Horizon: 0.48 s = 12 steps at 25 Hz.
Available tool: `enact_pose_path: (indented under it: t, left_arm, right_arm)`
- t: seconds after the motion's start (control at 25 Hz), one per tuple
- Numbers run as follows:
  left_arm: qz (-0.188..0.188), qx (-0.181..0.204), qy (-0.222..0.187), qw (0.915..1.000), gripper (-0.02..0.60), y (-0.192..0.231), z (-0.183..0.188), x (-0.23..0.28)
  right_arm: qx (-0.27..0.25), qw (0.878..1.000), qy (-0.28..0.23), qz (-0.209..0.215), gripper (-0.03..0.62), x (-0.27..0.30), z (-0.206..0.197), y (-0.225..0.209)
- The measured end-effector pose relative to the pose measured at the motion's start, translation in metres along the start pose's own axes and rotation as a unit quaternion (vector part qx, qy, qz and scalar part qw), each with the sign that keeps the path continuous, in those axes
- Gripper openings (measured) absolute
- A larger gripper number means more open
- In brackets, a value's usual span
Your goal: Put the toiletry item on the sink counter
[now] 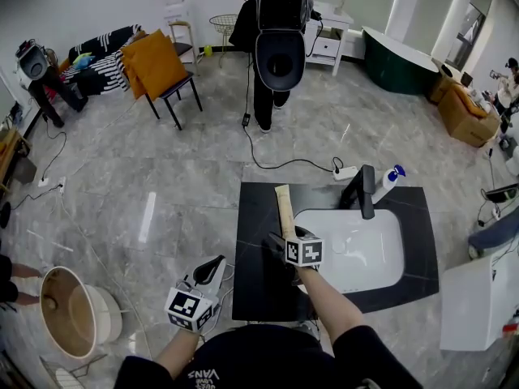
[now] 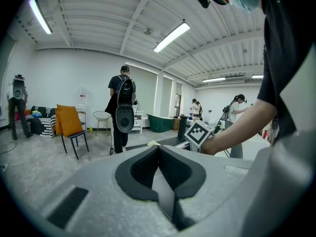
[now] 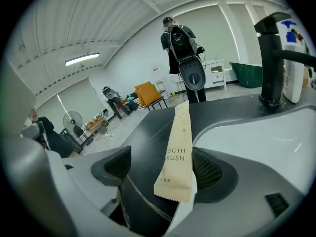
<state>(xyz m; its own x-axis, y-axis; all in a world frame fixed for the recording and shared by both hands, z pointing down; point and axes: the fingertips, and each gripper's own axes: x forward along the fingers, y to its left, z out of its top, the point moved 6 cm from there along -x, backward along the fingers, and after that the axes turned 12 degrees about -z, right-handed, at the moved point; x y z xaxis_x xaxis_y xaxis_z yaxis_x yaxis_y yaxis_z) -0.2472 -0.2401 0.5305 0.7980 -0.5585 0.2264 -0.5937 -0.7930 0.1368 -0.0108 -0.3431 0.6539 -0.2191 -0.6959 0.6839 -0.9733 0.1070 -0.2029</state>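
Note:
The toiletry item is a cream toothbrush packet [image 1: 285, 207] lying lengthwise on the black sink counter [image 1: 255, 292], left of the white basin [image 1: 366, 254]. My right gripper [image 1: 283, 245] is at the packet's near end and stands open. In the right gripper view the packet [image 3: 178, 154] lies between the wide jaws, its near end leaning on the right pad [image 3: 210, 168], well apart from the left pad. My left gripper [image 1: 212, 268] hovers off the counter's front left corner, over the floor. Its jaws meet, with nothing between them [image 2: 160, 154].
A black faucet [image 1: 365, 191] and a white bottle with a blue cap [image 1: 392, 177] stand at the basin's far edge. A person with a backpack [image 1: 277, 39] stands beyond the counter. A chair with an orange cushion [image 1: 158, 67], a round tub [image 1: 69, 310] and a white cabinet [image 1: 478, 298] surround it.

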Motion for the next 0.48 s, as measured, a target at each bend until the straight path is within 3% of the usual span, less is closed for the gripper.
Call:
enact_pose_path:
  t: [0.24, 0.48]
  left_arm:
    - [0.0, 0.001, 0.001, 1.0, 0.007, -0.0062, -0.0003, 0.0034]
    - [0.004, 0.002, 0.001, 1.0, 0.006, -0.0097, 0.0016, 0.0031]
  right_arm:
    - [-0.006, 1.0, 0.003, -0.004, 0.394, -0.0019, -0.0032, -0.0046]
    - [-0.008, 1.0, 0.003, 0.023, 0.394, -0.0032, -0.0038, 0.0023]
